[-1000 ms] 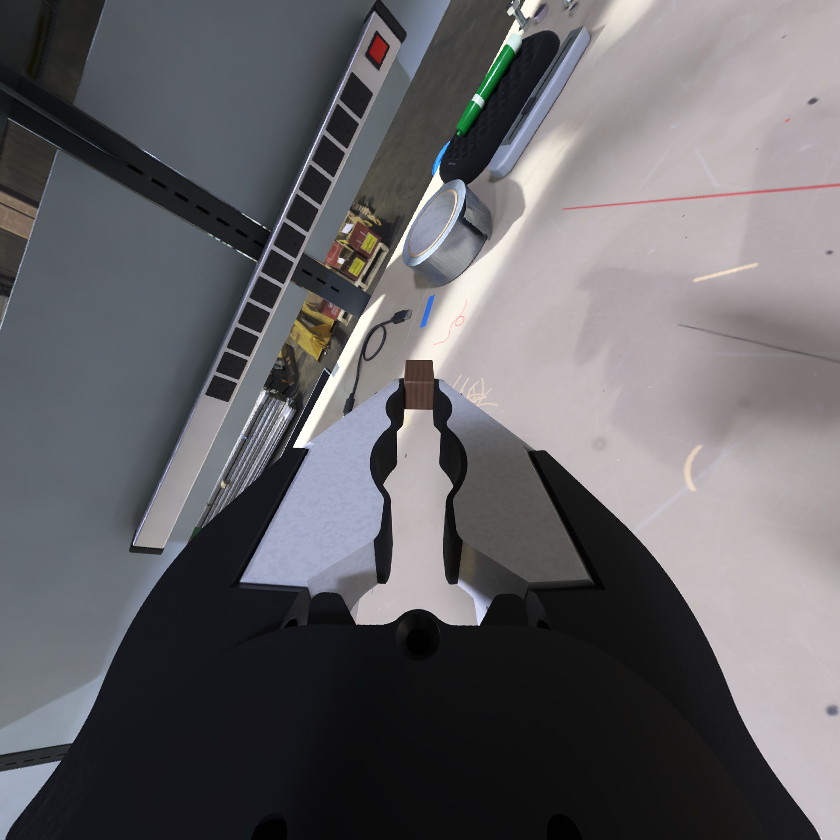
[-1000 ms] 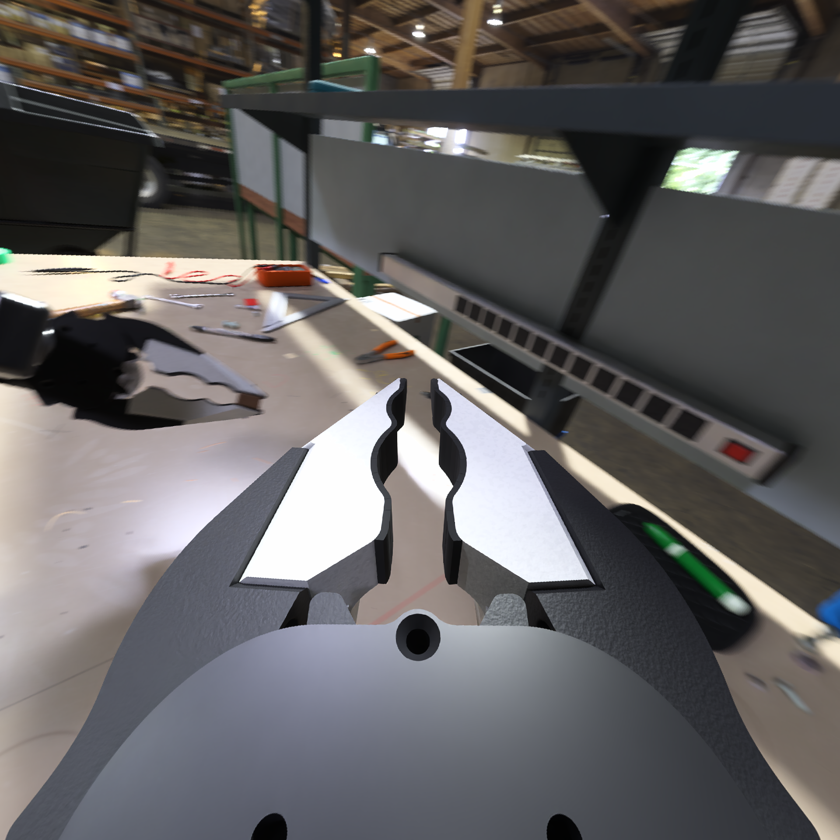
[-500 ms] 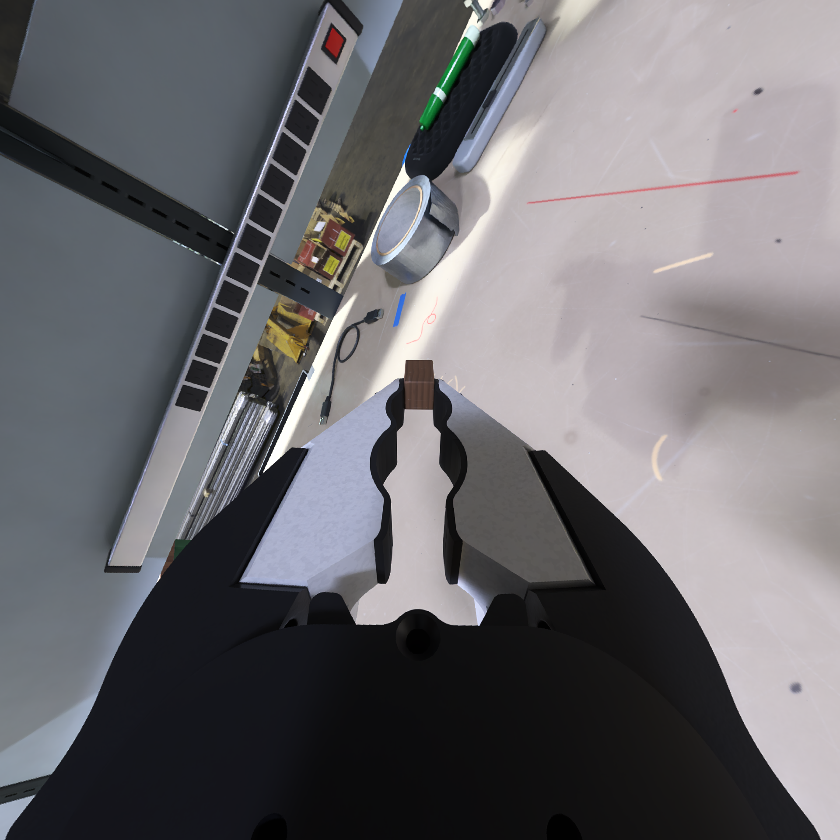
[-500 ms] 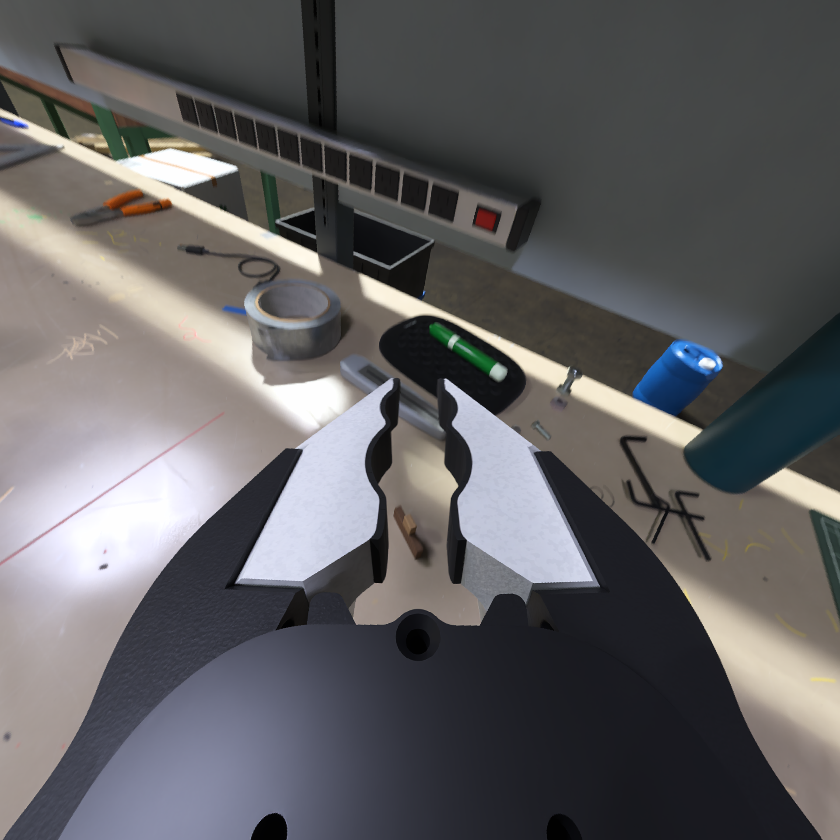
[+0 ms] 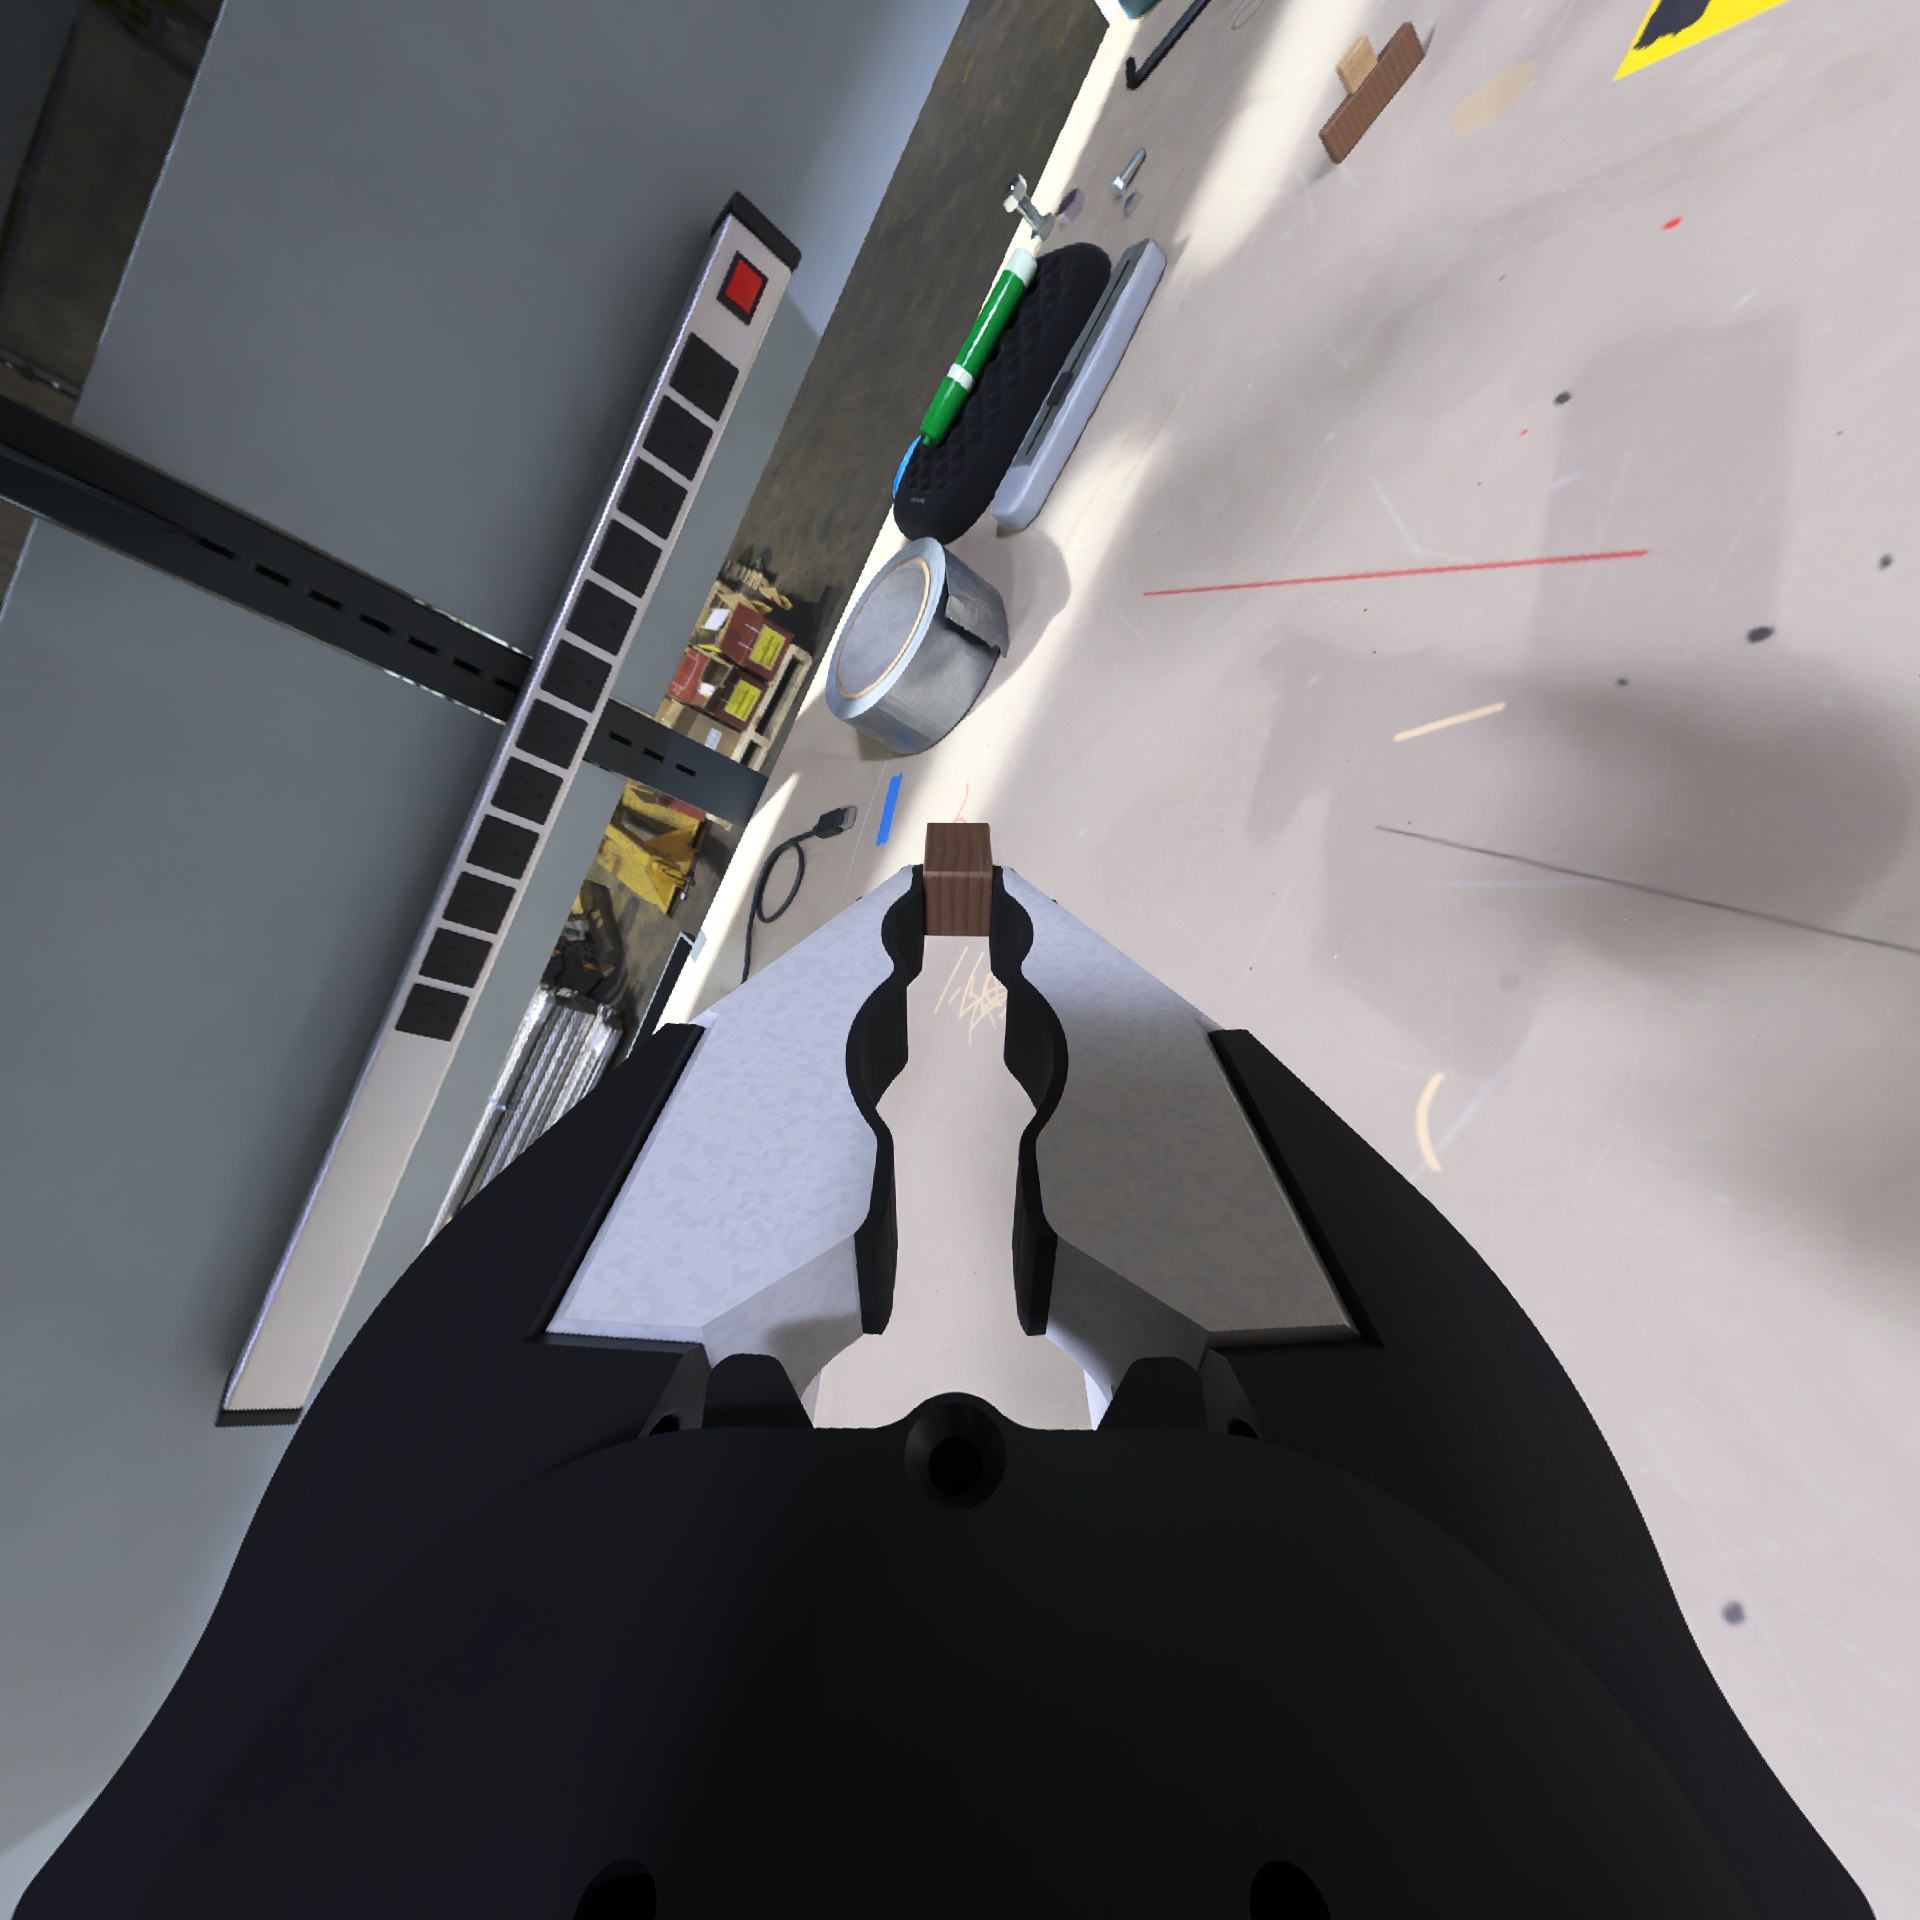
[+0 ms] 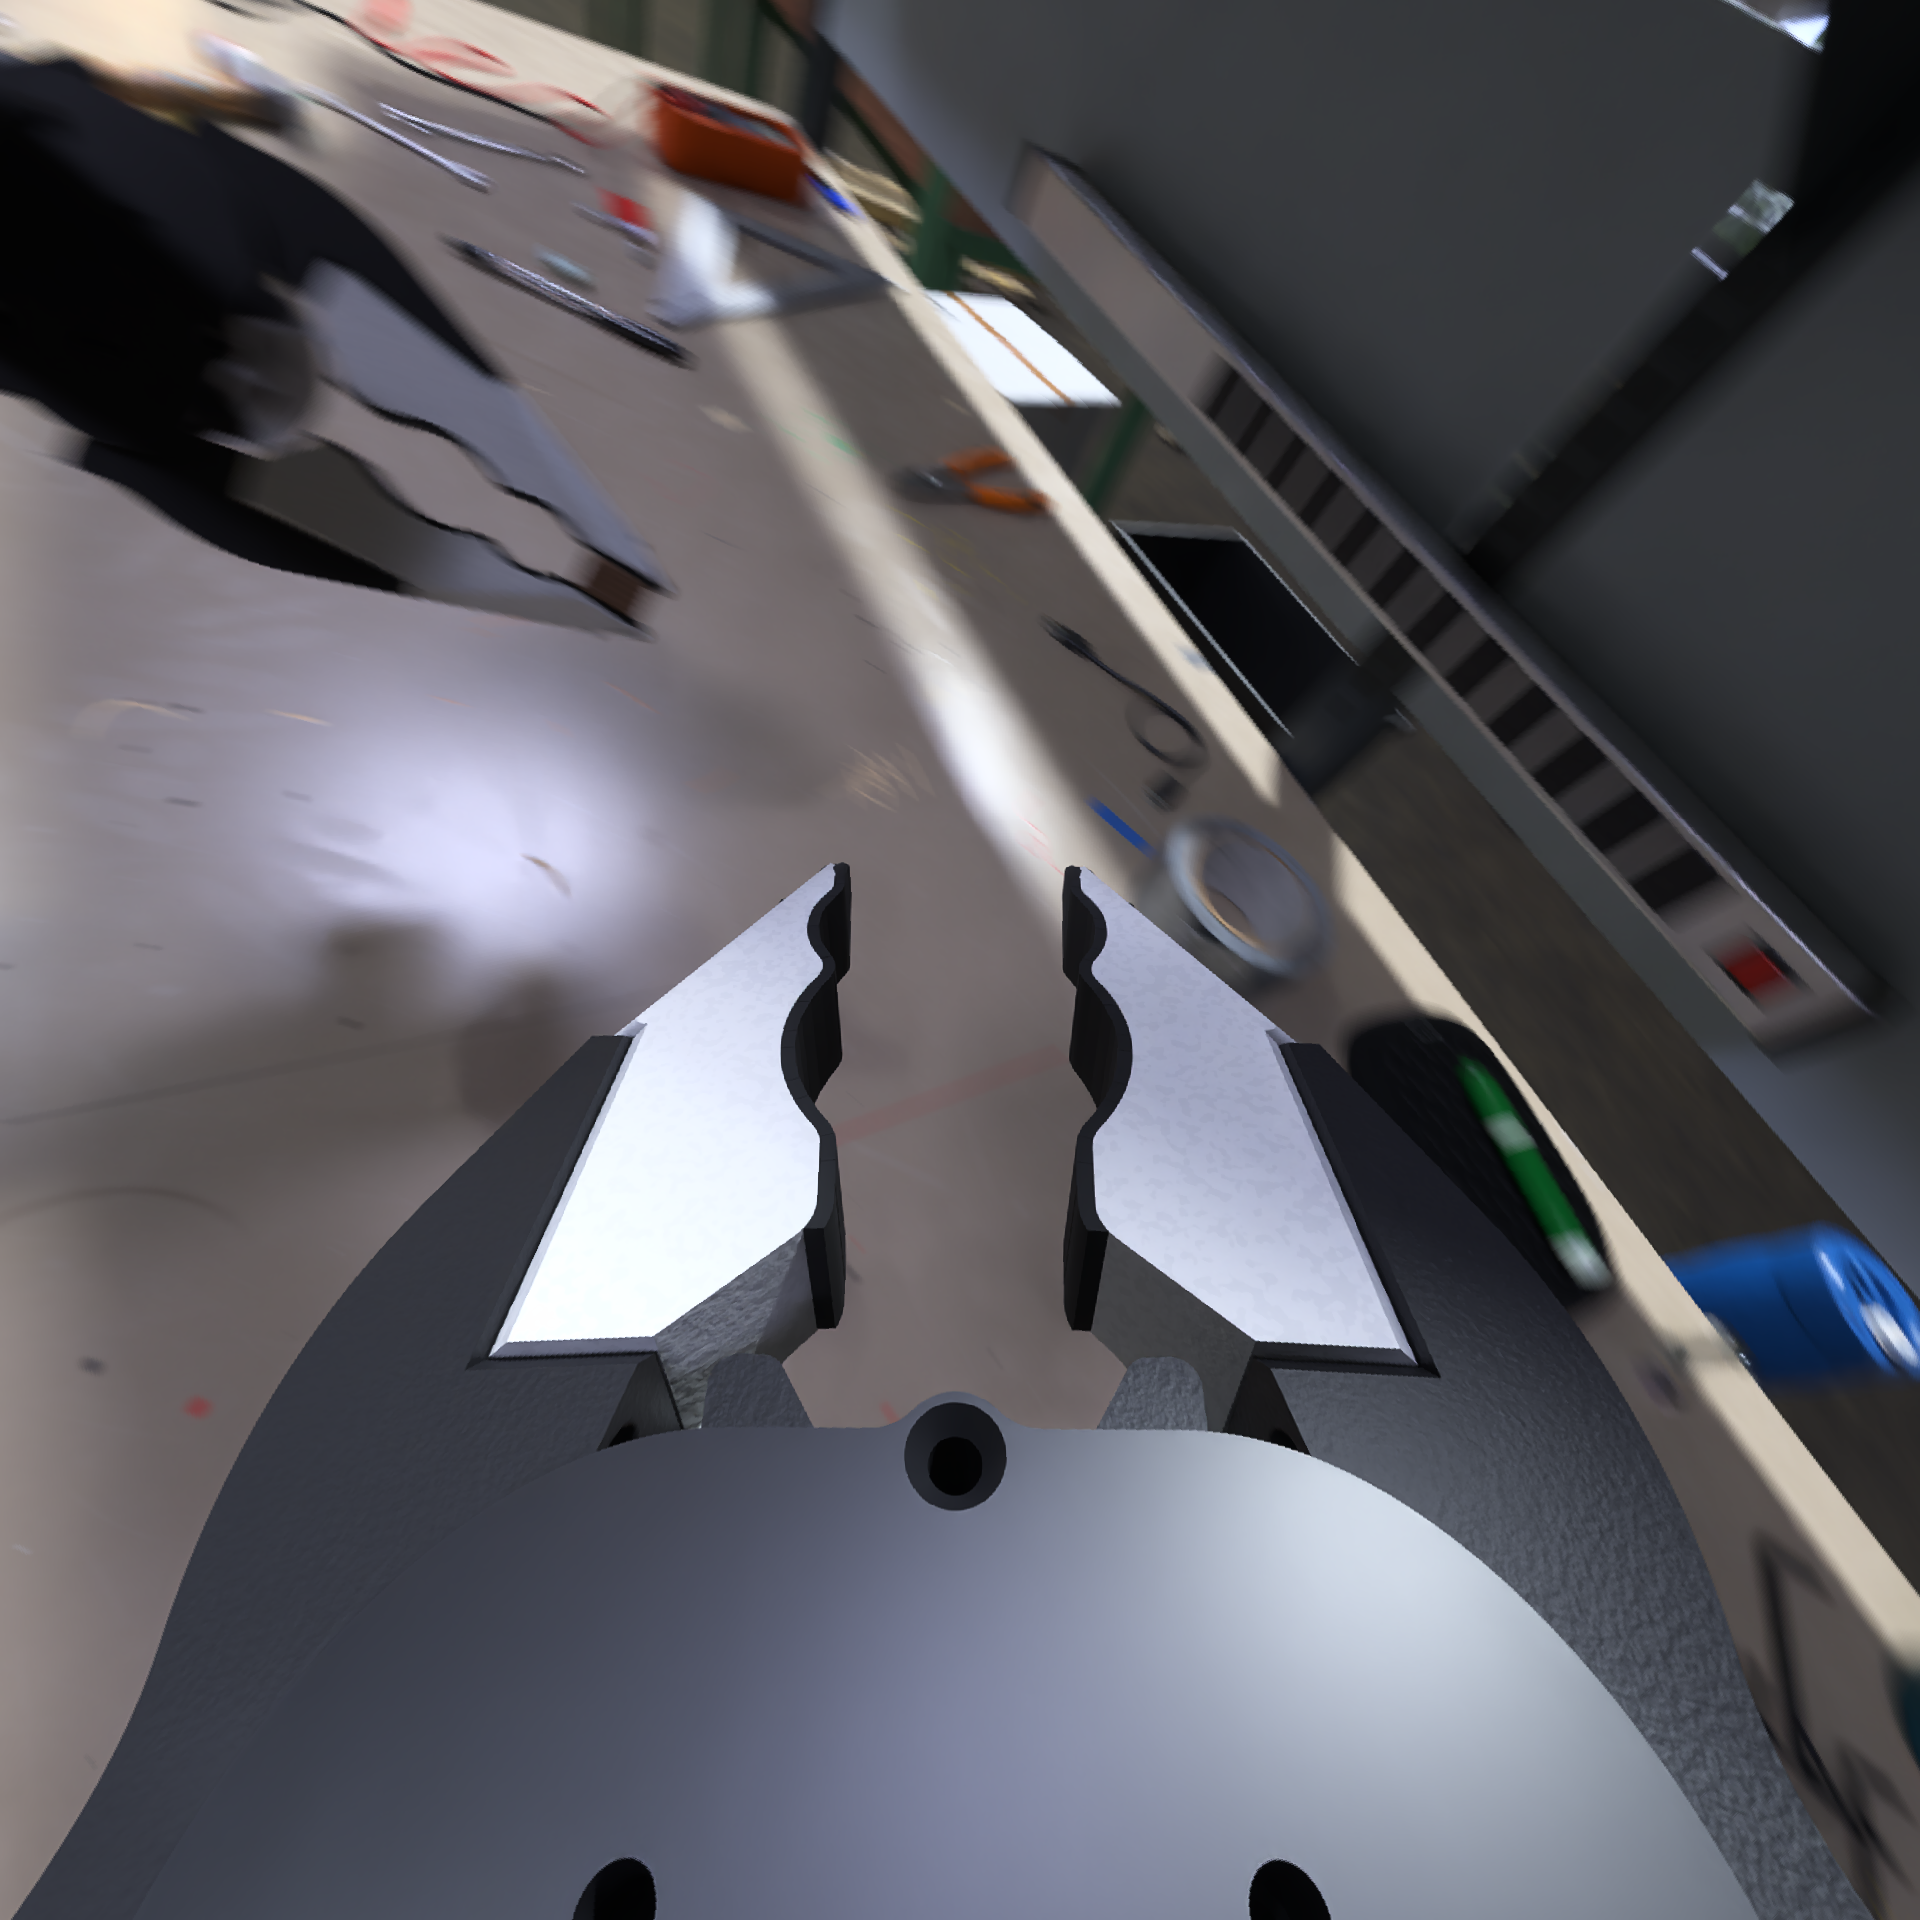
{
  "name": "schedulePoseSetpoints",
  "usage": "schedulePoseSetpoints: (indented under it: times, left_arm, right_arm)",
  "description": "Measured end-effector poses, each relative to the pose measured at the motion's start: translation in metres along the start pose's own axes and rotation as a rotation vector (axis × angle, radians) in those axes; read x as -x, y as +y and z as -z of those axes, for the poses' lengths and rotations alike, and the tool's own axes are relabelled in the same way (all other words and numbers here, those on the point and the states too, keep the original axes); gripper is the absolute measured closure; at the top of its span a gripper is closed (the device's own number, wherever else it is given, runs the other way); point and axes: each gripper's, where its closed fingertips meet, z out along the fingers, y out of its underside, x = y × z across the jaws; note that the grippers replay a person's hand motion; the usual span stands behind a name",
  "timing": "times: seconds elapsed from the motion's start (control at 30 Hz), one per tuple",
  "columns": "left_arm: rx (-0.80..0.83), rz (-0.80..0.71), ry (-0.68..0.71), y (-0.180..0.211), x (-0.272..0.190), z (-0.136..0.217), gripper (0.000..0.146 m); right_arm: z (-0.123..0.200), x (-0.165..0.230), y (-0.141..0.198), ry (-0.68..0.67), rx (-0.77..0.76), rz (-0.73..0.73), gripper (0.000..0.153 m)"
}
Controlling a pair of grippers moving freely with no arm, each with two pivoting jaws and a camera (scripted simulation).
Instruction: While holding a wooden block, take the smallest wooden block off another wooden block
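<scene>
Wooden brown cube (image 5: 957, 878) sits pinched at the tips of our left tongs (image 5: 957, 883) above the pale scuffed surface (image 5: 1455, 935). Farther right there, a tiny tan block (image 5: 1355, 64) rests on a long brown block (image 5: 1374, 91). Our right tongs (image 6: 957, 894) are spread, holding nothing.

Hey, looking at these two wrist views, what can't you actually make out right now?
- Right wrist view: motion blur smears the left tool, so its held block cannot be made out.
- Right wrist view: the stacked blocks are not in frame; the open right tool holds nothing.
- Left wrist view: the small light block on the brown block is too far off to judge how it rests.
- Left wrist view: the held wooden block is partly covered by the fingertips.
</scene>
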Motion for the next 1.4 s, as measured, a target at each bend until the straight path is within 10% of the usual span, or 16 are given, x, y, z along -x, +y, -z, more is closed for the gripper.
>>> schedulePoseSetpoints:
  times: [0.27,0.6,0.8,1.07,1.23,1.4]
  left_arm:
    - [-0.033,-0.042,0.014,-0.016,-0.003,0.011,0.135]
    - [-0.158,-0.092,0.068,-0.043,-0.013,0.025,0.135]
    - [-0.177,-0.054,0.083,-0.044,-0.014,0.025,0.135]
    - [-0.154,-0.075,0.106,-0.041,-0.023,0.02,0.135]
    - [-0.144,-0.08,0.127,-0.039,-0.029,0.017,0.135]
    - [-0.13,-0.08,0.141,-0.035,-0.033,0.014,0.135]
  right_arm:
    - [-0.083,0.11,-0.042,-0.135,-0.07,0.364,0.126]
    - [-0.099,0.068,-0.007,-0.133,0.026,0.483,0.123]
    - [-0.049,0.016,0.005,-0.051,0.022,0.348,0.122]
    - [0.051,-0.112,0.174,0.128,0.607,0.007,0.12]
    - [0.041,-0.115,0.265,-0.014,0.772,-0.15,0.117]
    - [0.027,-0.125,0.282,-0.02,0.846,-0.147,0.126]
